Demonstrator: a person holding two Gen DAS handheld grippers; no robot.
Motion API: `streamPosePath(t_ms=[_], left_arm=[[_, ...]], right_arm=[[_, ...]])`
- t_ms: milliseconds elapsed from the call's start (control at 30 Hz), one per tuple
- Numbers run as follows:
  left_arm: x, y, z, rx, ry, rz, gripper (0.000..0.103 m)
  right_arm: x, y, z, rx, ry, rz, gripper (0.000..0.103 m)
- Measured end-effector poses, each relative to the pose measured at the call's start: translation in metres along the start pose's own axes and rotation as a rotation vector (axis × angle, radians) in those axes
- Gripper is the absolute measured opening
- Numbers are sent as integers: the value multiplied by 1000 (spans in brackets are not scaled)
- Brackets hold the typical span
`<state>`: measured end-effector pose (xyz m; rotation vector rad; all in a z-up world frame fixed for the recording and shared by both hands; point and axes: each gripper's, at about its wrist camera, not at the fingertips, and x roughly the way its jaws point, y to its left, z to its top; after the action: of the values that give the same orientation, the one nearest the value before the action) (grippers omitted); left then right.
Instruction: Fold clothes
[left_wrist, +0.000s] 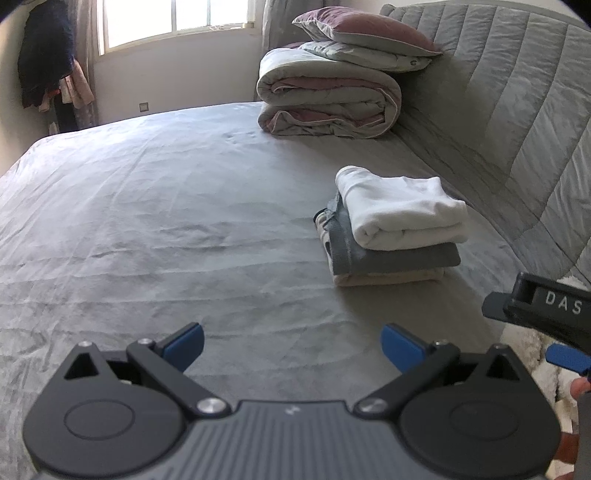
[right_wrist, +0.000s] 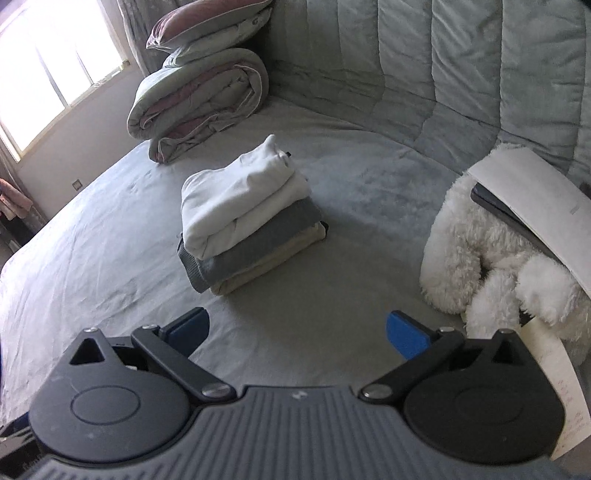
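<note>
- Left wrist view: the left gripper (left_wrist: 291, 345) hovers above the grey bed sheet (left_wrist: 147, 221) with its blue-padded fingers spread wide and nothing between them
- Ahead and to the right sits the stack of folded clothes (left_wrist: 395, 229): a white garment (left_wrist: 402, 210) on top, a grey garment (left_wrist: 391, 258) under it and a beige garment (left_wrist: 391, 278) at the bottom
- A rolled duvet (left_wrist: 325, 99) with pillows (left_wrist: 365, 37) on top lies farther back against the quilted headboard (left_wrist: 517, 110)
- The right gripper (left_wrist: 535, 317) enters at the right edge; from here I cannot tell how its fingers stand
- Right wrist view: the right gripper (right_wrist: 295, 332) is also spread wide and empty, above the sheet
- The stack of folded clothes lies just ahead, between the fingers' line of sight
- A white plush toy (right_wrist: 480, 258) rests to the right, well apart from the stack, with a sheet of paper (right_wrist: 535, 199) lying over it
</note>
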<state>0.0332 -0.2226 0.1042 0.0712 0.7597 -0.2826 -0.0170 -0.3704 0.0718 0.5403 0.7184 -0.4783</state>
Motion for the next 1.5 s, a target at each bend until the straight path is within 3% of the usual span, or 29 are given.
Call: streamPosePath(t_ms=[900,1200,1500], left_arm=[[-23,7,4,12,7,-3,102],[-40,10,1,27,-42,4,102],[-51,12,-5,21,-32,-5,102]], right_arm=[[-21,8,0,-13,20,0,103],[-37,9,2,-19,3,-5,103],[-45,11,-4,-27,9,-12,103]])
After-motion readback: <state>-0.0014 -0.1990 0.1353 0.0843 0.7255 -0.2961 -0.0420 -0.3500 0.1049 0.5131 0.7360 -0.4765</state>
